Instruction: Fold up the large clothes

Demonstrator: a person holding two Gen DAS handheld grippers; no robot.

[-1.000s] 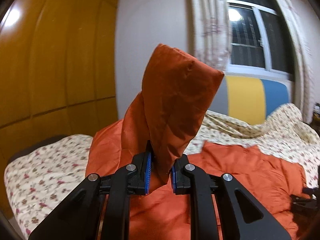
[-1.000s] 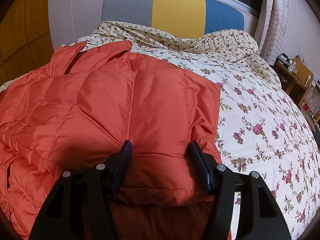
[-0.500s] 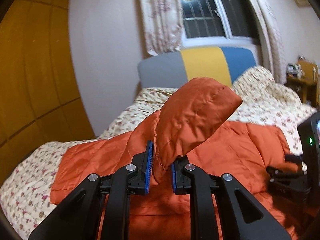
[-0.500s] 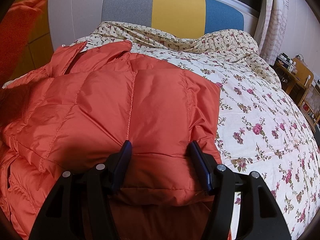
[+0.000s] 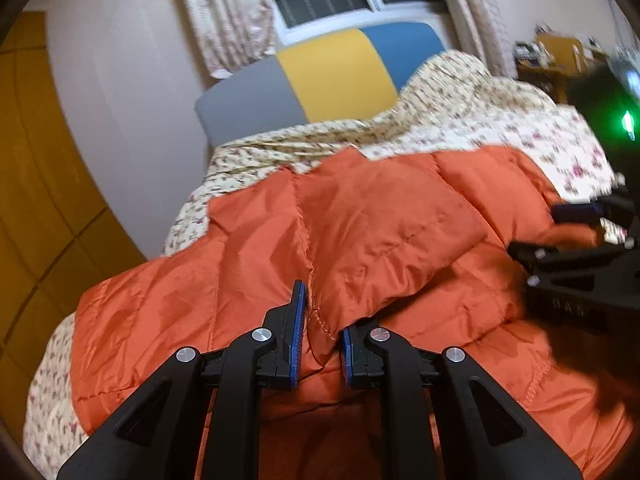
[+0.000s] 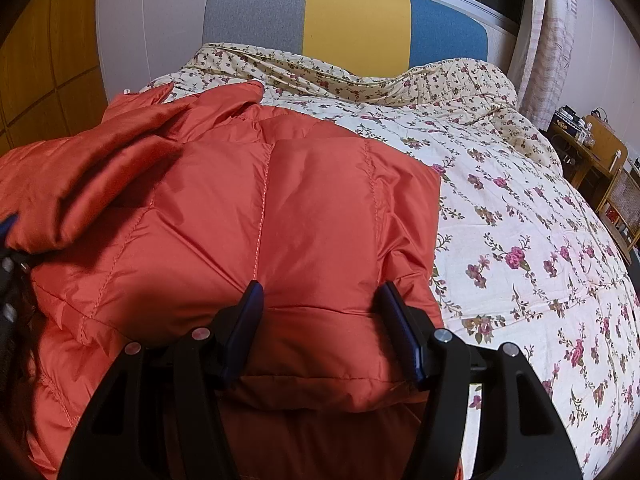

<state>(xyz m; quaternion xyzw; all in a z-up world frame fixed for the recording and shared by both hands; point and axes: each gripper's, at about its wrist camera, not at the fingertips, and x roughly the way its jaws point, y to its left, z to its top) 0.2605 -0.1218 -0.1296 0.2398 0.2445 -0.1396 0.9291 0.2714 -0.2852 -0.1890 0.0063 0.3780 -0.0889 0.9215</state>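
An orange quilted down jacket (image 6: 304, 216) lies on the bed, partly folded; it also shows in the left wrist view (image 5: 380, 220). My left gripper (image 5: 322, 340) is shut on a fold of the jacket's sleeve and holds it low over the jacket body. My right gripper (image 6: 320, 328) is open, its fingers pressing down on the folded right side of the jacket. The right gripper also shows at the right edge of the left wrist view (image 5: 580, 240).
The bed has a floral cream quilt (image 6: 520, 240) and a grey, yellow and blue headboard (image 6: 352, 24). A wooden wardrobe (image 5: 28, 160) stands on the left. A wooden side table (image 6: 592, 156) with clutter stands at the right, under a curtained window.
My left gripper has carried the sleeve from high in the air down and to the right, laying it over the jacket body. The right gripper has stayed still.
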